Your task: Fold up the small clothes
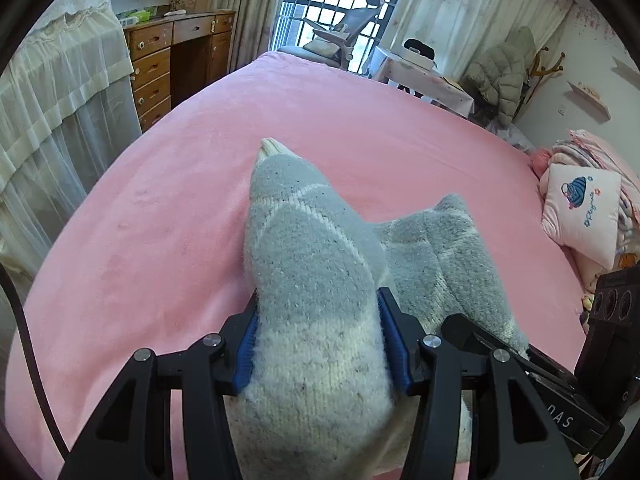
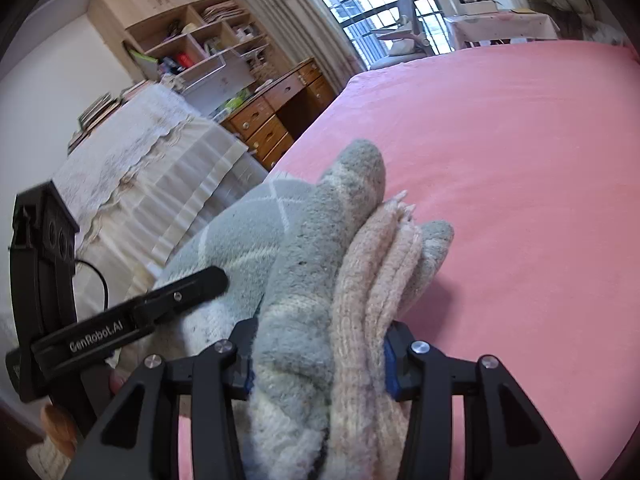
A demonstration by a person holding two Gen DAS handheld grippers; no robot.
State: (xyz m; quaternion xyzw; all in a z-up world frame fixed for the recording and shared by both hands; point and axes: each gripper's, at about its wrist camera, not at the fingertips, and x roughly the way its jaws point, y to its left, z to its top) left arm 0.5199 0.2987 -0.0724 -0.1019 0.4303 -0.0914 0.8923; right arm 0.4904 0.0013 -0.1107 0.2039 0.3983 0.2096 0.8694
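A grey knitted garment with thin white lines and a cream lower part is held up over the pink bed. In the left wrist view my left gripper is shut on one bunched part of it, blue pads pressed against both sides. The right gripper's black finger reaches into the cloth just to the right. In the right wrist view my right gripper is shut on a thick bunch of the garment, grey folds beside beige ribbed folds. The left gripper's finger lies against the cloth at the left.
A pink blanket covers the bed. Pillows and bedding lie at its right end. A wooden desk with drawers and lace-draped furniture stand along the left side. A chair and a small table stand by the barred window.
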